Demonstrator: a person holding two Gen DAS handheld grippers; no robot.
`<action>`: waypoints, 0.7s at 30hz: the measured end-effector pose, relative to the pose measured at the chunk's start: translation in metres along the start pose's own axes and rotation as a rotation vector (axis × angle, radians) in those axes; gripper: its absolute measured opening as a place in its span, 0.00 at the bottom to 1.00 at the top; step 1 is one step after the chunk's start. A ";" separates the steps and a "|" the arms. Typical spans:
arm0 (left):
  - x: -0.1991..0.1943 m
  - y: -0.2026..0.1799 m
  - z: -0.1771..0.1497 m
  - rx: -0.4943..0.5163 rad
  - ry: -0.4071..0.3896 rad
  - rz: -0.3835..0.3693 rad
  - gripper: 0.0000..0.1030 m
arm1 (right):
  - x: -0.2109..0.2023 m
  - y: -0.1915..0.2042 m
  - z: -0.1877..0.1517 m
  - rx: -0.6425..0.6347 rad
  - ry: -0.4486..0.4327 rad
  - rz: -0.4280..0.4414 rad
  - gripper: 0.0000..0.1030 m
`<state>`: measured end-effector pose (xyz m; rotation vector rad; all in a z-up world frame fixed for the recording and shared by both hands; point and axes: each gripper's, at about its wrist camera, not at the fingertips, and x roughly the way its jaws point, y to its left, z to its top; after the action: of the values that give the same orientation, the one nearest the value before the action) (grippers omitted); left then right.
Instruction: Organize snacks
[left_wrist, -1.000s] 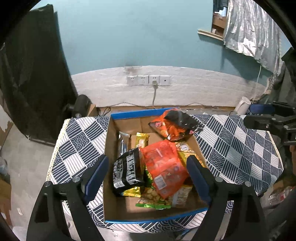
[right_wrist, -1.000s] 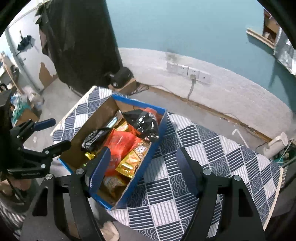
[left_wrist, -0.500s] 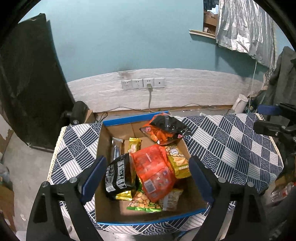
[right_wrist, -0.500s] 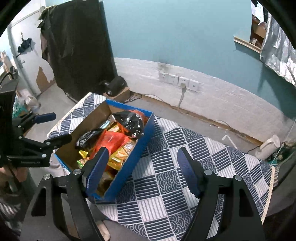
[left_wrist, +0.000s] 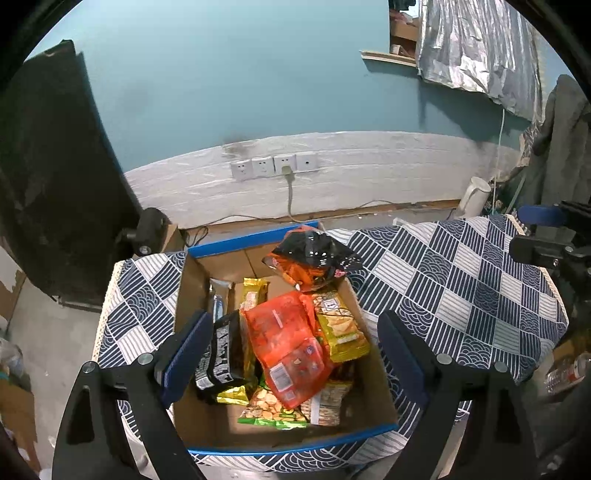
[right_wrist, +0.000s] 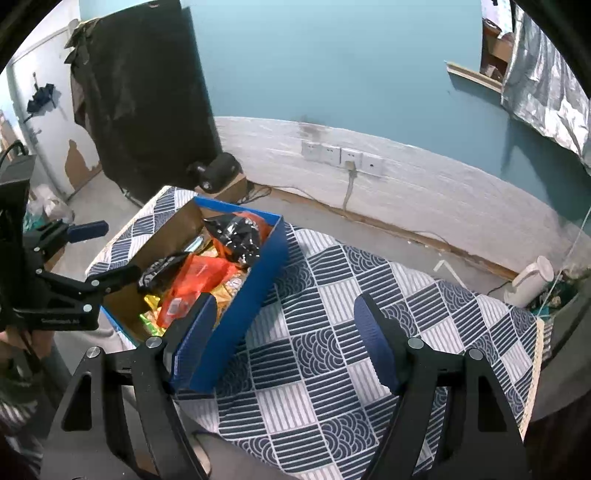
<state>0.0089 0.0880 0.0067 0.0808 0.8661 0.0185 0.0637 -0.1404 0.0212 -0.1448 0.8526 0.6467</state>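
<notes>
A blue-edged cardboard box (left_wrist: 192, 291) full of snack packets stands on the left part of a table with a blue-and-white patterned cloth (left_wrist: 461, 295). In it lie an orange bag (left_wrist: 284, 339), a black bag (left_wrist: 218, 354), a yellow packet (left_wrist: 341, 328) and a black-and-orange bag (left_wrist: 314, 258) on the far rim. My left gripper (left_wrist: 291, 354) is open and empty, high above the box. My right gripper (right_wrist: 284, 336) is open and empty above the cloth beside the box (right_wrist: 255, 284). The left gripper also shows in the right wrist view (right_wrist: 99, 251).
A white wall strip with sockets (left_wrist: 273, 166) and a plugged cable runs behind the table. A white kettle (right_wrist: 532, 280) stands on the floor at the far right. A dark cloth (right_wrist: 147, 103) hangs at the left. The right gripper's fingers (left_wrist: 539, 216) show at the right edge of the left wrist view.
Both grippers have drawn back and up from the table, so the box looks smaller. Both stay open and empty. The snacks have not moved.
</notes>
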 end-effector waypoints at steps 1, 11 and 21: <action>0.001 -0.001 0.000 0.002 0.003 -0.001 0.89 | 0.000 -0.001 0.000 0.000 0.001 0.001 0.74; 0.001 -0.002 -0.002 0.003 0.002 0.004 0.89 | 0.002 -0.002 -0.003 0.018 0.016 0.010 0.74; -0.001 0.000 -0.003 -0.002 -0.001 -0.001 0.89 | 0.003 -0.001 -0.002 0.012 0.016 0.010 0.74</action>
<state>0.0064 0.0879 0.0055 0.0788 0.8655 0.0180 0.0645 -0.1402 0.0179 -0.1348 0.8728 0.6499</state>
